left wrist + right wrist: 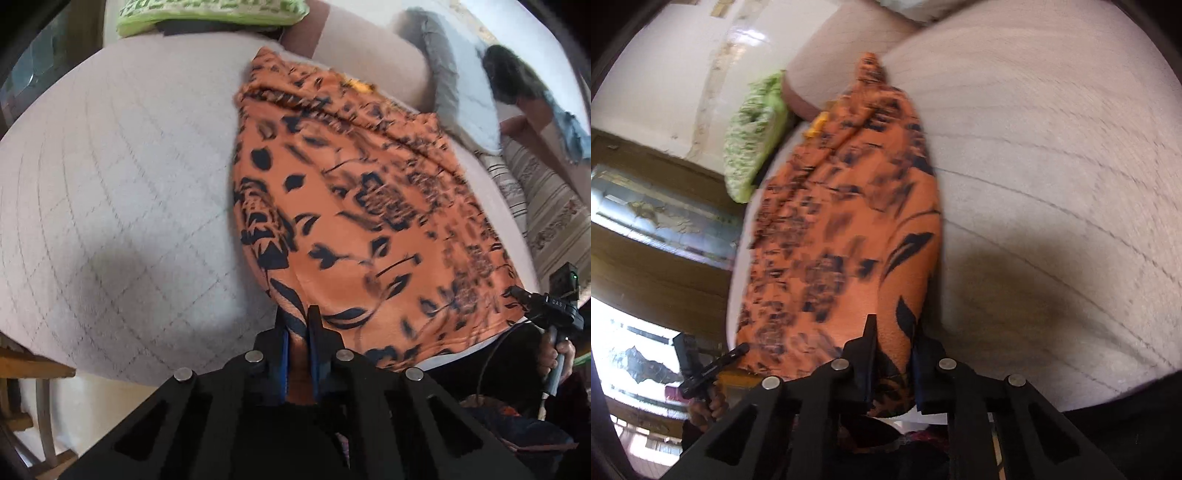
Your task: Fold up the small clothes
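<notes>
Both grippers, left gripper (298, 317) and right gripper (894, 328), clamp the orange garment (354, 221).

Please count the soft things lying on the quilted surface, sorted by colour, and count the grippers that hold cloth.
Orange with black print: 1, the orange garment
Green with pattern: 1, the green cloth
Grippers shut on the garment: 2, left gripper and right gripper
Total: 4

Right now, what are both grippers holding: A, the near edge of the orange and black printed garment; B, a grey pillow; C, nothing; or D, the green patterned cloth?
A: the left gripper and right gripper each have the orange garment pinched between their fingers.
</notes>
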Demonstrator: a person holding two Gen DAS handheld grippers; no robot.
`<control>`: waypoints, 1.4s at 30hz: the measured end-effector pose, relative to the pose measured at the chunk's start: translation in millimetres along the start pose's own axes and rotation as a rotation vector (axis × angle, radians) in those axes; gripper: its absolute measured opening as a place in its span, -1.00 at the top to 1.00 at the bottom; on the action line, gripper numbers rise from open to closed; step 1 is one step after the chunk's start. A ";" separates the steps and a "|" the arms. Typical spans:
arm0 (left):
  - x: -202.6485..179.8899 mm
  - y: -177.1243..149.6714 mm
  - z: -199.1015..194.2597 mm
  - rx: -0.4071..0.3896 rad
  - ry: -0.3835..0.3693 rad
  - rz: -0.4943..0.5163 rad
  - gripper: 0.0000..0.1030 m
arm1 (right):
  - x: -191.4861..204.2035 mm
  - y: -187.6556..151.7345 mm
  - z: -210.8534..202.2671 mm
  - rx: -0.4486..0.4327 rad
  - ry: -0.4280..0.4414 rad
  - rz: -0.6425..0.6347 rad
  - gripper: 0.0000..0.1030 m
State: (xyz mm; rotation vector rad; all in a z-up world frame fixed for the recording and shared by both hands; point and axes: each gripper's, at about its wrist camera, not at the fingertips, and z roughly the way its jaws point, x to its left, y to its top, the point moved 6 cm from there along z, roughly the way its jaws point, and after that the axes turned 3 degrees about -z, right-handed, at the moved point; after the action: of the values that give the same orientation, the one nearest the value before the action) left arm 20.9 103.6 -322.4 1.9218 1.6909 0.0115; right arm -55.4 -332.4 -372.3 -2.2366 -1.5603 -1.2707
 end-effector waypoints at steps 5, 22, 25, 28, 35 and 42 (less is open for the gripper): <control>-12.2 29.1 -29.9 -0.079 -0.121 -0.031 0.83 | 39.1 26.1 -22.8 -0.061 0.124 -0.047 0.69; -6.8 223.0 -23.5 -0.158 -0.133 -0.047 0.83 | 67.3 228.4 -5.9 -0.302 0.248 0.053 0.70; 4.7 264.2 0.0 -0.151 -0.085 -0.076 0.83 | 55.9 273.5 13.9 -0.338 0.258 0.108 0.70; 17.9 302.6 20.6 -0.150 -0.060 -0.122 0.84 | 41.3 321.6 41.4 -0.364 0.263 0.168 0.70; 48.4 372.5 77.6 -0.157 0.108 -0.190 0.84 | 1.4 391.6 77.1 -0.441 0.238 0.264 0.63; 61.3 362.0 71.0 -0.256 0.053 -0.299 0.20 | 16.8 383.6 103.6 -0.258 0.148 0.111 0.53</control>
State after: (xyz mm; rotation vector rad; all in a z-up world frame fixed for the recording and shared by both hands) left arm 387.9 118.1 -252.3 1.4841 1.8953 0.1573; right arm 320.0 -439.8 -297.1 -2.2742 -1.2648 -1.6433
